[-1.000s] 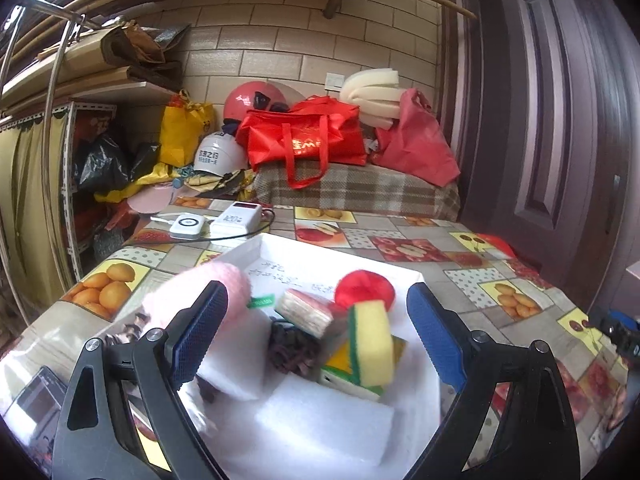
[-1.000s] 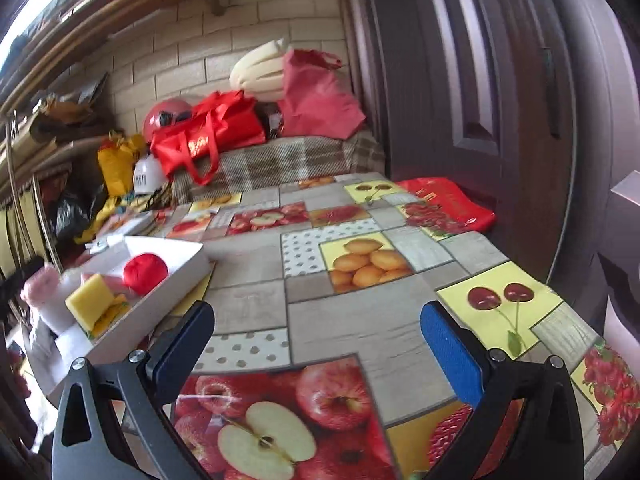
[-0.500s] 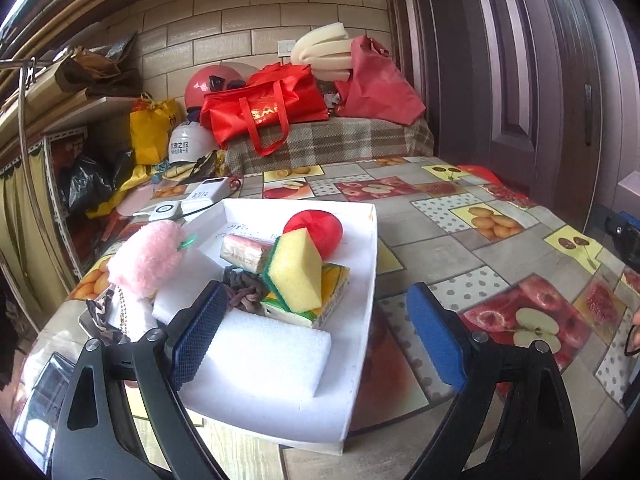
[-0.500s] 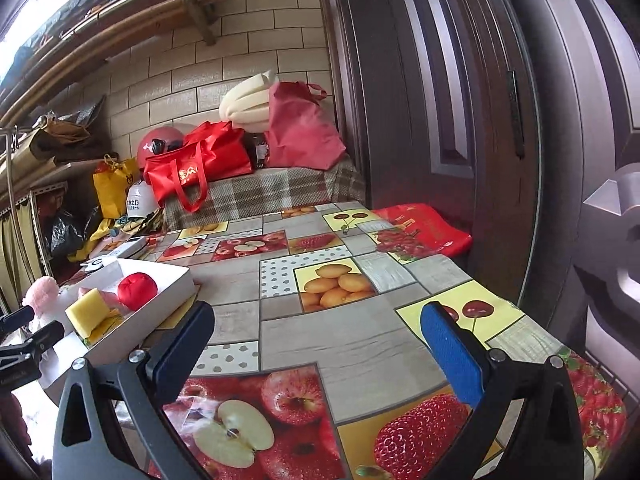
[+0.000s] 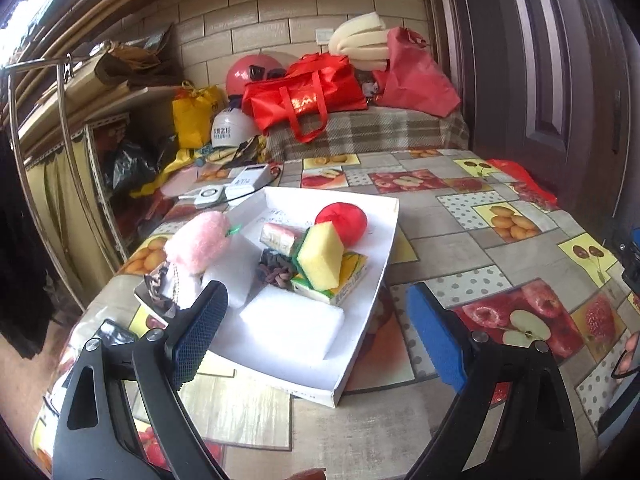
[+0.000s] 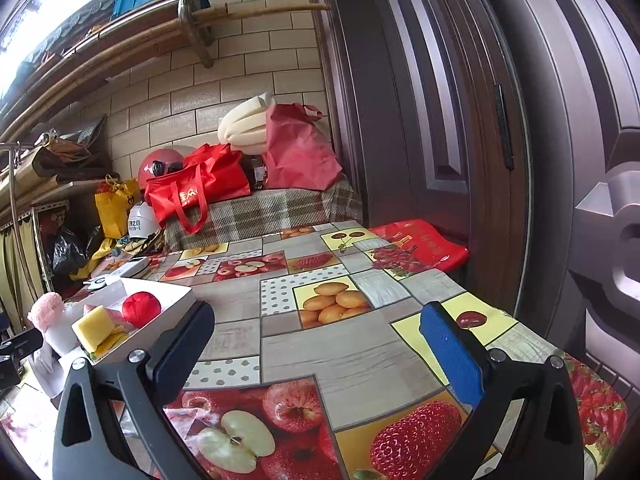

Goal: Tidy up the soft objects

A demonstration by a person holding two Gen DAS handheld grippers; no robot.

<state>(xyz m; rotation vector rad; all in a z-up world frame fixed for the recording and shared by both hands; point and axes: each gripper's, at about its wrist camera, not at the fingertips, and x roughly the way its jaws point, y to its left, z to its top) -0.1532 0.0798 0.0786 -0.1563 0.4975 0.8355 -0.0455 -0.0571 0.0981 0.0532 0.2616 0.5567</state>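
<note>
left wrist: white tray (image 5: 384, 264) of soft objects lies beyond empty spread jaws

A fruit-print tablecloth (image 5: 460, 236) covers the table, with a white power bank (image 5: 251, 176) near its far edge. Behind it, a red tote bag (image 5: 308, 96) and a pink bag (image 5: 416, 80) lie on a plaid-covered bench (image 5: 372, 132), beside 2 helmets: 1 red (image 5: 250, 74), 1 white (image 5: 230, 130).
</note>
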